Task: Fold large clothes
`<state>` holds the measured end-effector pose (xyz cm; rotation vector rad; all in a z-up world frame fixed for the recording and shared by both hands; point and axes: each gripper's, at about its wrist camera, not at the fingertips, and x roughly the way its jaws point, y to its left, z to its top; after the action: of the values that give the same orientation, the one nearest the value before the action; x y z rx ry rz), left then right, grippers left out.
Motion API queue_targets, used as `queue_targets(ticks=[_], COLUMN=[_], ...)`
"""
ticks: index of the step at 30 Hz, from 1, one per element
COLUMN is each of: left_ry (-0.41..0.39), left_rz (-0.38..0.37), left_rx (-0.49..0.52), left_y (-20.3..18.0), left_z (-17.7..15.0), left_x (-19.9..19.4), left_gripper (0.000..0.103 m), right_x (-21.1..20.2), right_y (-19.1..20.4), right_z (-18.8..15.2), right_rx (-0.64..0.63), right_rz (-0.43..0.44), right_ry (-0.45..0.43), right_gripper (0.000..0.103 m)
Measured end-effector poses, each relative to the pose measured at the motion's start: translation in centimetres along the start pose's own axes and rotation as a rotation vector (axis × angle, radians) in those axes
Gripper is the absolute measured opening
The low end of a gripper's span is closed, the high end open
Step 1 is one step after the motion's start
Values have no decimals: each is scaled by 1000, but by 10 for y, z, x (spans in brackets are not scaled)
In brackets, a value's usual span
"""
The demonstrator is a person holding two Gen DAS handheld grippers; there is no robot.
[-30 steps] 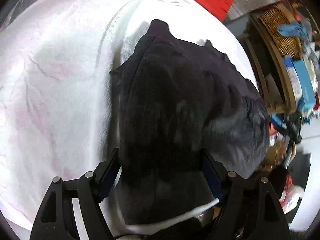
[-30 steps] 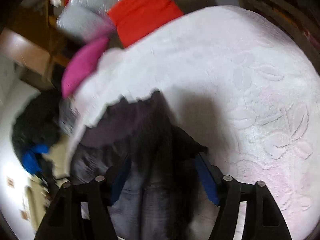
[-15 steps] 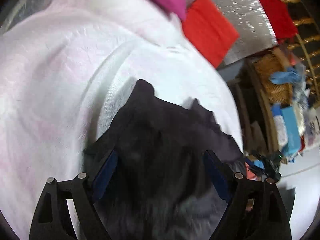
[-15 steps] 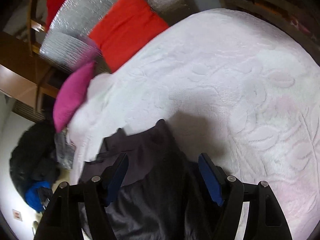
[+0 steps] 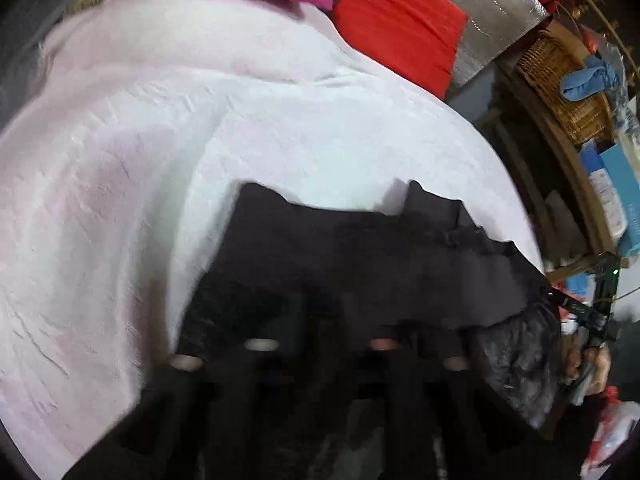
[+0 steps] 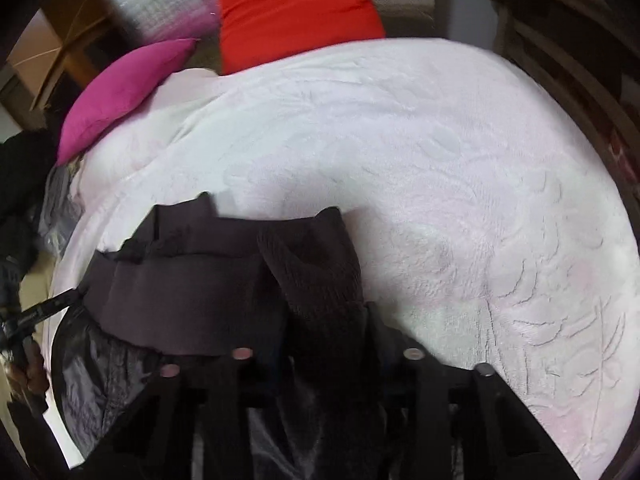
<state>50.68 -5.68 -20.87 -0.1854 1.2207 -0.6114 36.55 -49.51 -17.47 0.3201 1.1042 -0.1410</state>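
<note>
A dark garment (image 5: 360,248) lies bunched on the near part of a white-pink blanket (image 5: 120,200). My left gripper (image 5: 320,320) is over its near edge, blurred. Its jaws are closing, with dark cloth pinched between them. In the right wrist view the same garment (image 6: 192,280) spreads to the left, and a ribbed knit part (image 6: 312,264) runs down into my right gripper (image 6: 324,332). Those jaws are closing on that ribbed part. The shiny lining (image 6: 100,368) hangs over the bed's edge. Each view shows the other gripper (image 5: 596,320) (image 6: 36,312) in a hand.
A magenta pillow (image 6: 120,92) and a red cushion (image 6: 296,12) rest at the head of the bed against silver padding (image 5: 480,12). A wicker basket (image 5: 560,76) and shelves with boxes (image 5: 616,192) stand beside the bed. A dark heap (image 6: 20,184) lies off the left side.
Both grippers went from wide open to nearly closed, pinching the dark garment. Both cameras now take in more of the blanket and cushions, with the garment lower in view.
</note>
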Motion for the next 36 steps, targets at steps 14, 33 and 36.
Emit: queue_targets(ticks=[14, 33, 36], left_ry=[-219, -186, -209], left_rz=[108, 135, 216], left_rx=[-4, 131, 192], left_y=[2, -64, -81], left_z=[4, -47, -75], left_x=[-35, -62, -60], left_gripper=[2, 75, 76], right_x=[-24, -29, -66], right_y=[11, -42, -29], right_z=[12, 1, -9], right_rx=[27, 351, 313], right_rz=[-139, 17, 0], right_ry=[-238, -271, -357], right_gripper=[25, 69, 73])
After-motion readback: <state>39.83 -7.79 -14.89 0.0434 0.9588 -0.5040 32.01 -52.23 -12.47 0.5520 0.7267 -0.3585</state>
